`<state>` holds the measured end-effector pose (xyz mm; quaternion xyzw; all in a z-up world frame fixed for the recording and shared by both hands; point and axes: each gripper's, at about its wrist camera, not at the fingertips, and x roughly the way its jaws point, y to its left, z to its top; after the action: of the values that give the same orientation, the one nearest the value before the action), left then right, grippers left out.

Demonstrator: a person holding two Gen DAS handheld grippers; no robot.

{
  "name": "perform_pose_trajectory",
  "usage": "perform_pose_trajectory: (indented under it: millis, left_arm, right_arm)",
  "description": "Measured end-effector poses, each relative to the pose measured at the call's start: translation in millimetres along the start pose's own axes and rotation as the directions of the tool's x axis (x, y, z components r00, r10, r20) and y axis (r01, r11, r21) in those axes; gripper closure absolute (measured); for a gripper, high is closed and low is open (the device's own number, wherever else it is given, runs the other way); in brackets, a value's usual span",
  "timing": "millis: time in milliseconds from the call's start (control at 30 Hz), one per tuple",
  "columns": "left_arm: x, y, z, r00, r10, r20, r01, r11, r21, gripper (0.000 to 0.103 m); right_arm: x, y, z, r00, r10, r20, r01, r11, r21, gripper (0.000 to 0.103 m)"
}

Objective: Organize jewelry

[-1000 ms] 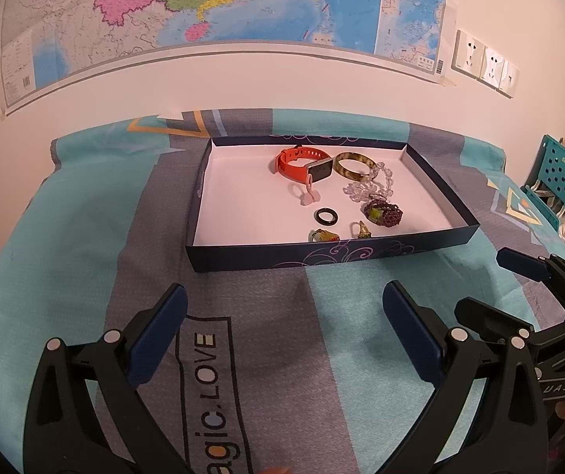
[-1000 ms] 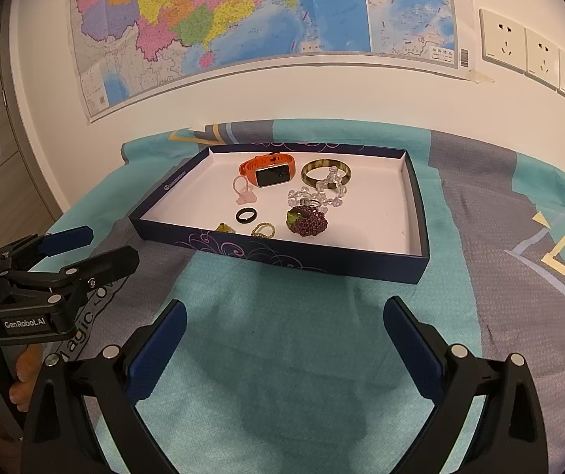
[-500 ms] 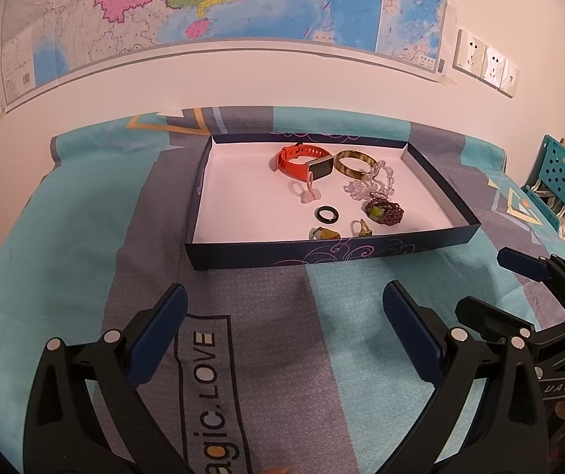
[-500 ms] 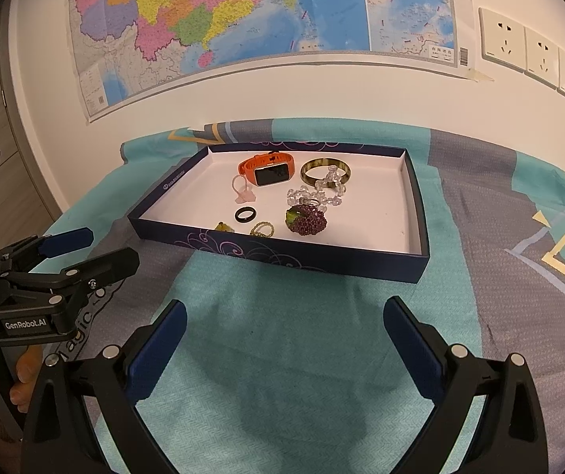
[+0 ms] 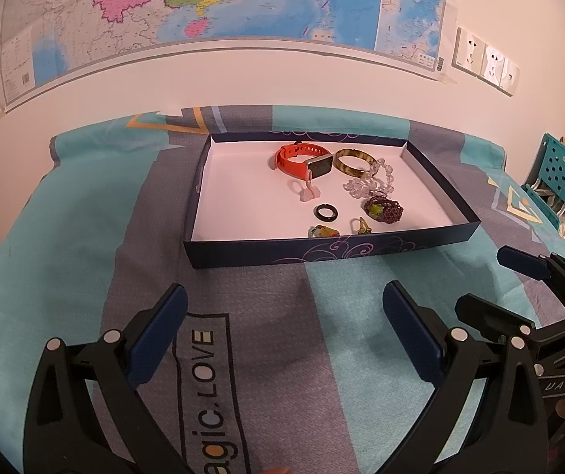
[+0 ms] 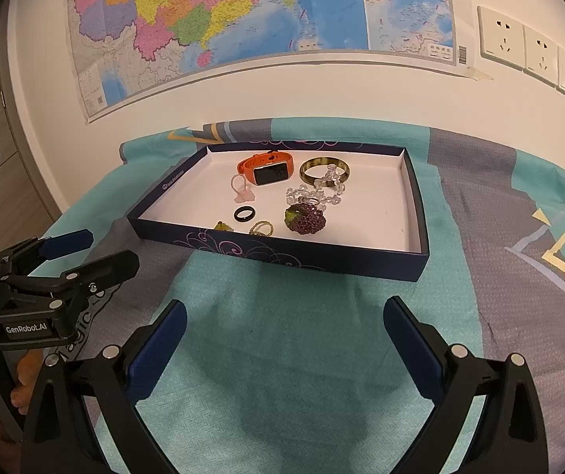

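Teal-and-grey cloth [image 6: 302,355] under a wall map [image 6: 243,12] carries a dark blue tray [image 5: 322,251] holding an orange watch [image 5: 298,160], bangle [image 5: 351,162], clear beads [image 6: 316,193], black ring [image 5: 326,213] and purple beaded piece [image 6: 306,219]. Left gripper [image 5: 282,316] and right gripper [image 6: 282,328] hover before the tray, jaws spread and empty, unchanged from earlier frames.

Dark tray [image 6: 417,213] holds orange watch [image 6: 266,172], bangle [image 6: 324,169], rings.
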<state>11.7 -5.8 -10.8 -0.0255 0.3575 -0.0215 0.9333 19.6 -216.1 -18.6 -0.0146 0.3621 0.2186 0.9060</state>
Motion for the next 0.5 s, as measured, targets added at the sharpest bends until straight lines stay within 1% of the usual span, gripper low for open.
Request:
perform_pose_trajectory:
  millis: [500]
  left_arm:
    - [0.6,0.9,-0.7,1.000,0.001,-0.005,-0.001,1.000,-0.005,0.006]
  right_arm:
    - [0.1,-0.4,-0.2,1.000,-0.002,-0.001,0.002,1.000,0.000,0.007]
